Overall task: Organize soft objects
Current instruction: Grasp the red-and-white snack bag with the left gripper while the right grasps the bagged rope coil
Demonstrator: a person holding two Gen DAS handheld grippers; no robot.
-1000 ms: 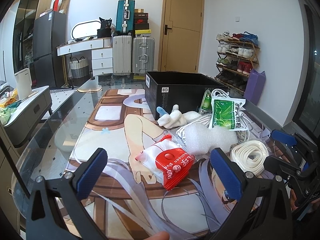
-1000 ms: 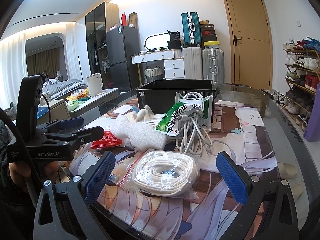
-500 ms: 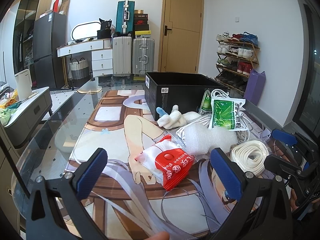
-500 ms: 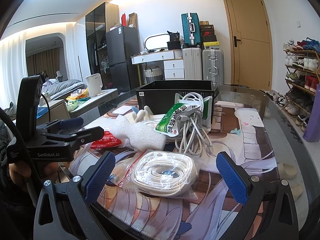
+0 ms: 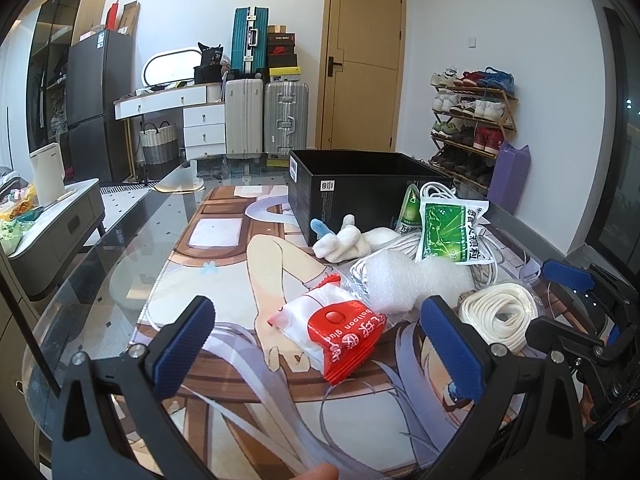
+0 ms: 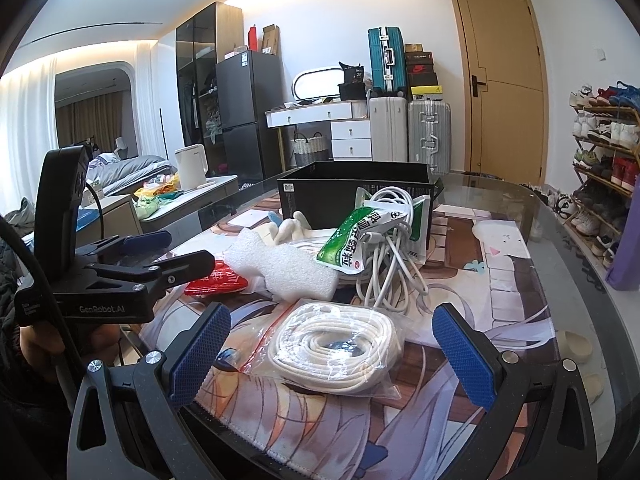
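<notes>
A red and white packet (image 5: 335, 332) lies on the printed mat just ahead of my open, empty left gripper (image 5: 320, 344). A bagged coil of white rope (image 6: 334, 350) lies between the fingers of my open, empty right gripper (image 6: 332, 356); it also shows in the left wrist view (image 5: 498, 314). Behind them lie a white foam piece (image 5: 404, 276), a white plush toy (image 5: 348, 242), a green packet (image 5: 450, 236) on a tangle of white cable (image 6: 390, 264), and an open black box (image 5: 360, 196). The left gripper also shows in the right wrist view (image 6: 160, 252).
The printed mat (image 5: 224, 280) covers a glass table (image 5: 92, 276). A purple bag (image 5: 510, 178) and a shoe rack (image 5: 472, 120) stand to the right. Suitcases (image 5: 266, 120) and a door stand behind. A low cabinet with a white kettle (image 5: 46, 178) is at the left.
</notes>
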